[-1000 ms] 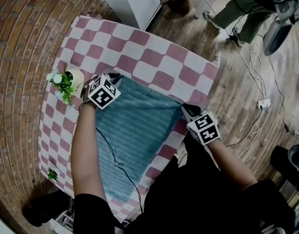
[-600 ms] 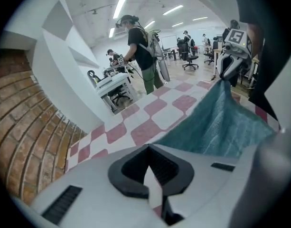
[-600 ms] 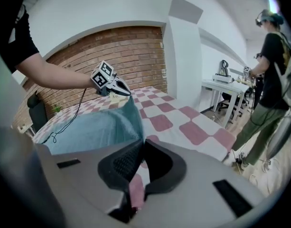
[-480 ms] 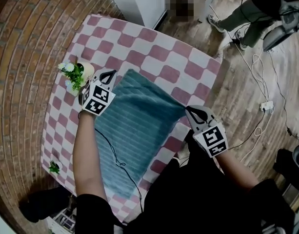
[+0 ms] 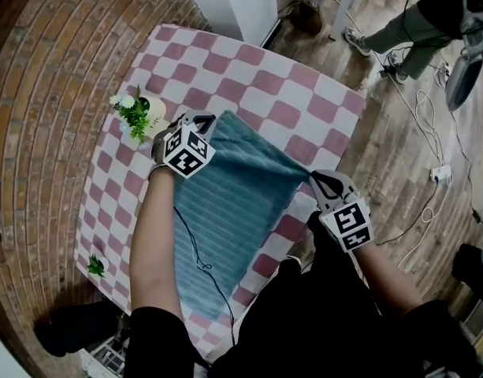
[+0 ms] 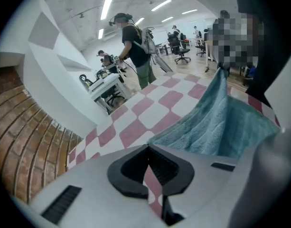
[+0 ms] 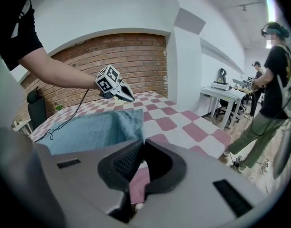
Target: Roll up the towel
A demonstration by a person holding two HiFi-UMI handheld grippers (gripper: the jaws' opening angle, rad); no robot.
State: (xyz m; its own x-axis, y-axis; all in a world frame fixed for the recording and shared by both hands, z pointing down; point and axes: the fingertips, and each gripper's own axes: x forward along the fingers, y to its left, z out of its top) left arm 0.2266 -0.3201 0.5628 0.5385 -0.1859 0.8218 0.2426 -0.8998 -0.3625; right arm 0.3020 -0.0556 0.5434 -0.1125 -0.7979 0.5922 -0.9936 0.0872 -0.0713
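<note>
A teal towel lies lengthways on the pink-and-white checkered table. My left gripper is shut at the towel's far left corner. In the left gripper view the jaw tips meet right at the towel edge. My right gripper is shut at the far right corner. In the right gripper view the towel runs up to the closed tips and its far edge is raised off the cloth. The left gripper shows across the table there.
A small pot of flowers stands just left of my left gripper. A green sprig sits near the table's front left edge. A black cable trails over the towel. A white pillar and a standing person are beyond the table.
Both grippers have risen a little at the towel's far corners, and the far edge has come up with them. The left gripper now points more steeply down.
</note>
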